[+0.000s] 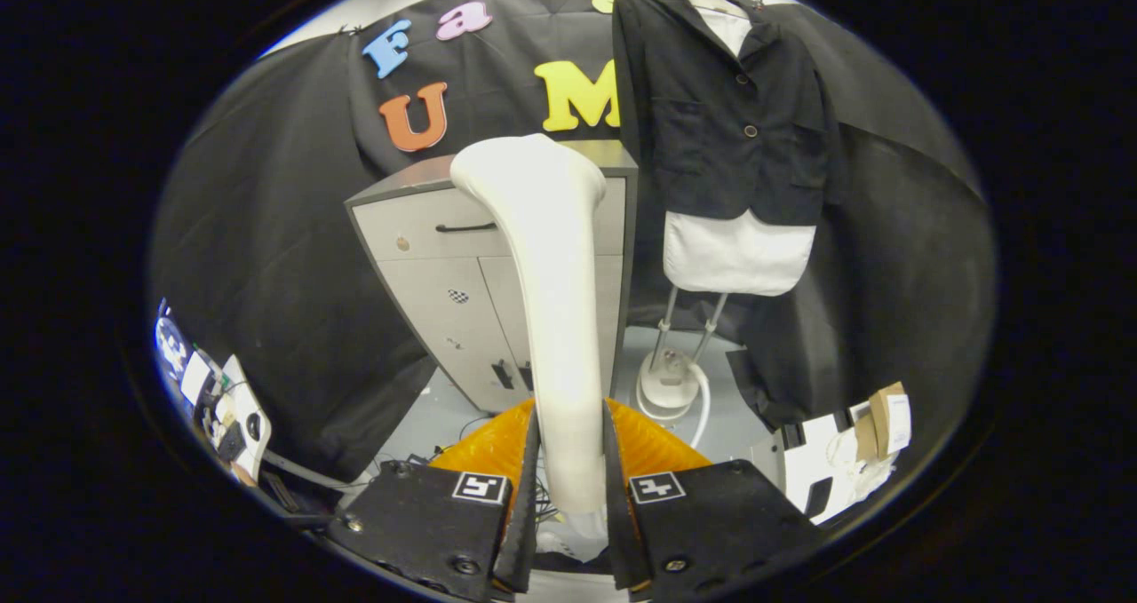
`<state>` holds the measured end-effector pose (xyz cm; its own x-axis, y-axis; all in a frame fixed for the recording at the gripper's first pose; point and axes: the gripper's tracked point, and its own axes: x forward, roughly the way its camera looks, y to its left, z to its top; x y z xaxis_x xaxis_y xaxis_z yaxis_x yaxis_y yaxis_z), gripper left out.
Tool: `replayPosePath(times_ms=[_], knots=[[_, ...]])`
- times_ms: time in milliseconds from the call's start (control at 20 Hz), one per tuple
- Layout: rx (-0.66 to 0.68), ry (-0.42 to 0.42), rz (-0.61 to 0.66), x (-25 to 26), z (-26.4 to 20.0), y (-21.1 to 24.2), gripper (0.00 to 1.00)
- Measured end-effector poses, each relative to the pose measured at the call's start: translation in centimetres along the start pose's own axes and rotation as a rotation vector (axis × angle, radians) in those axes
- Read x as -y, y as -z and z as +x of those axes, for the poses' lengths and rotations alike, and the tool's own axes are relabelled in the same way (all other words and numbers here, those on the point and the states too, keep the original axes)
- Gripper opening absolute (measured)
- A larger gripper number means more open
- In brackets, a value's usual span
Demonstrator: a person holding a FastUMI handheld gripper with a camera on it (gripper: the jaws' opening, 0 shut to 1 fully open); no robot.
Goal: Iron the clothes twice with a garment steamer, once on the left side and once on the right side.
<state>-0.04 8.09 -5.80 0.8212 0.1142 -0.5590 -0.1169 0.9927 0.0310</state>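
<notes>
- Clearly, the gripper (569,461) is clamped on the steamer head (551,301): both fingers (526,487) press against the sides of its white handle, with only the handle's width left between them.
- From the grip, the steamer head rises towards 12 o'clock, narrow at the fingers and widening to a rounded top that leans slightly towards 11 o'clock.
- Behind the steamer head stands a grey cabinet (444,265) with a dark drawer handle (465,227) on its upper front and doors below.
- At about 1 o'clock from the fingers hangs the dark jacket (724,115), buttoned over a white form (737,252) whose lower edge shows beneath the jacket's hem.
- The jacket is beyond the steamer head and apart from it; the top of the steamer head sits just beside the jacket's near sleeve without touching it.
- Under the form, two thin poles (688,328) run down to the steamer base (668,388) on the pale floor, and a white hose (702,403) curls out of the base.
- Low down at about 3 o'clock from the fingers lie a cardboard box (886,421) and some white items.
- At about 9 o'clock, near the floor, sits a white device (240,416) amid cables.
- Black cloth (266,257) forms the booth wall behind the cabinet and the jacket.
</notes>
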Motion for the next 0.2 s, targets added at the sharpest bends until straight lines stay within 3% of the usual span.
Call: replayPosePath(times_ms=[200], knots=[[-0.009,-0.010,-0.003,-0.43,0.17,0.03,0.37]])
